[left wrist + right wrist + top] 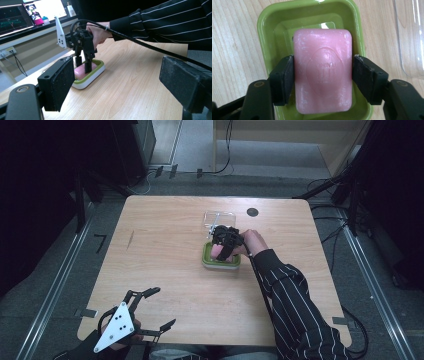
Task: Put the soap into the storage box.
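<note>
A pink soap bar point(322, 50) lies in a green soap dish point(265, 25) with a white base point(86, 83), right of the table's middle. My right gripper point(323, 72) points down into the dish, and its pads point(284, 80) press on the bar's two long sides. In the high view the right gripper point(222, 249) covers most of the dish point(207, 262). From the left gripper view, the soap point(80, 72) seems to rest in the dish. My left gripper point(164, 306) hovers open over the near left corner, with nothing between its pads point(60, 82).
A clear plastic lid point(215, 217) lies on the wooden table point(165, 245) just beyond the dish, and its edge point(412, 37) shows beside it. A round black hole point(252, 212) sits near the far edge. A striped sleeve point(295, 295) crosses the near right.
</note>
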Tool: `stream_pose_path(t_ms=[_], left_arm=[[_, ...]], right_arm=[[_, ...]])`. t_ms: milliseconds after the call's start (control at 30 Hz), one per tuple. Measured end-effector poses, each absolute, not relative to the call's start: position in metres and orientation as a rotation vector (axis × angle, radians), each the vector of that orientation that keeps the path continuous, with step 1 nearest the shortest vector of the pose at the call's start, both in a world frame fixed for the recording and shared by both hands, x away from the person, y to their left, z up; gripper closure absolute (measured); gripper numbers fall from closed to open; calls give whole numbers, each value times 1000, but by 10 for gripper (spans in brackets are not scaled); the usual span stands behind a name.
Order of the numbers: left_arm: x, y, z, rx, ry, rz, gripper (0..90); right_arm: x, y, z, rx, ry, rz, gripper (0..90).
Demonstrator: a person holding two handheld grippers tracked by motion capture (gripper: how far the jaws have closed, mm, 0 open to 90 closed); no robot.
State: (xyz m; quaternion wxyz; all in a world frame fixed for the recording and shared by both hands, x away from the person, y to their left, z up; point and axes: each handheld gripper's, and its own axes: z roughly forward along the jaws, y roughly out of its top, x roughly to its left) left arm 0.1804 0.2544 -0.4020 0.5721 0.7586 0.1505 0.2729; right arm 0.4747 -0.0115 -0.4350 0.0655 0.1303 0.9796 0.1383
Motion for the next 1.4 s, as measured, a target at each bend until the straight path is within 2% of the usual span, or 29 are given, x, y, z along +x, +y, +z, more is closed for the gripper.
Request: stream_pose_path(t_ms=[133,167,400,733,1000,1400], left_arm=[[180,254,-402,1778,356,640,135],[180,254,-402,1778,355,641,136],[181,253,-402,1777,346,638,136],[181,252,-402,1777,341,636,136],[181,252,-402,1778,340,636,136],[182,251,-402,1781,341,635,135]], right_arm=[[473,-12,-432,411,2951,399,317],[472,-12,-429,424,2943,393,274],[463,-13,-420,463,2933,345,151],[451,-17,-408,516,2932,318,134],[435,-26,-404,582,2918,242,71],[409,-44,-395,635,2891,217,63]])
